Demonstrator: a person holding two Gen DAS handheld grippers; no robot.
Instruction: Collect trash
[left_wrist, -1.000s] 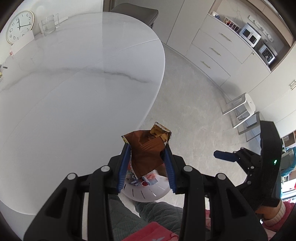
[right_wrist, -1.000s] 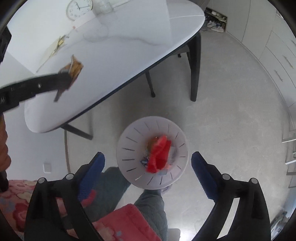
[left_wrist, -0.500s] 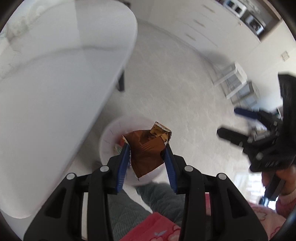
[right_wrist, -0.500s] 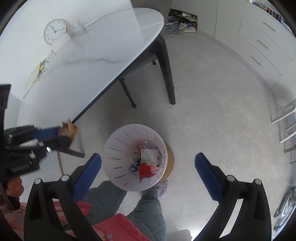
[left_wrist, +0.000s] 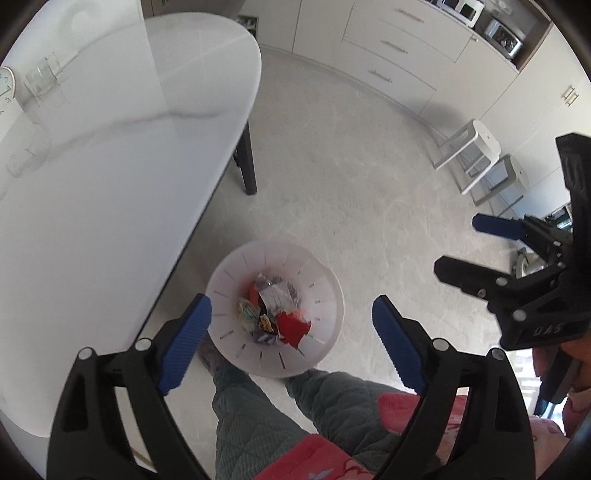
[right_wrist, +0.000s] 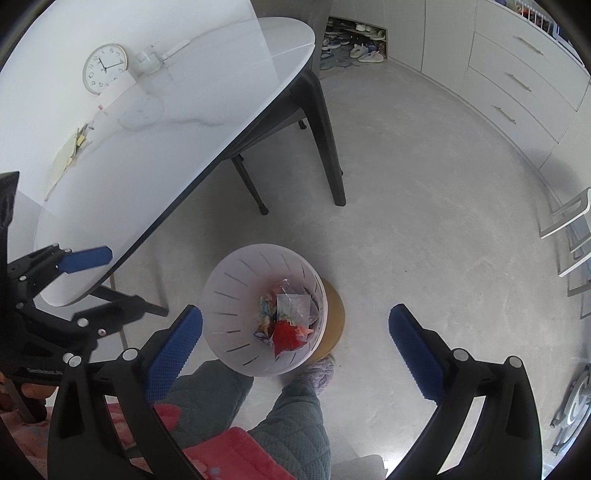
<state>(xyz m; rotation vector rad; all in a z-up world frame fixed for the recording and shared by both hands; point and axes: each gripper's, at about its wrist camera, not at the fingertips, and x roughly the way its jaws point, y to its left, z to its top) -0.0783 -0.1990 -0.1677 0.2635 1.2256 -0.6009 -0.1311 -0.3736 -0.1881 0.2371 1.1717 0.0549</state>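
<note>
A white slotted trash bin (left_wrist: 325, 295) stands on the floor by the person's feet, with several crumpled wrappers (left_wrist: 275, 314) inside, one of them red. My left gripper (left_wrist: 291, 314) is open and empty, directly above the bin. My right gripper (right_wrist: 295, 325) is also open and empty above the bin (right_wrist: 225, 291), where the wrappers (right_wrist: 288, 321) show. Each gripper appears in the other's view, the right one (left_wrist: 517, 251) and the left one (right_wrist: 74, 277).
A white marble-top table (left_wrist: 110, 166) with dark legs (left_wrist: 247, 166) stands left of the bin, with a clock (right_wrist: 105, 68) and glassware on it. White drawers (left_wrist: 391, 55) line the far wall. White stools (left_wrist: 476, 155) stand at the right. The person's legs (left_wrist: 258, 406) are below.
My left gripper swung from over the table to above the bin, opened, and let go of the brown wrapper. My right gripper stayed open.
</note>
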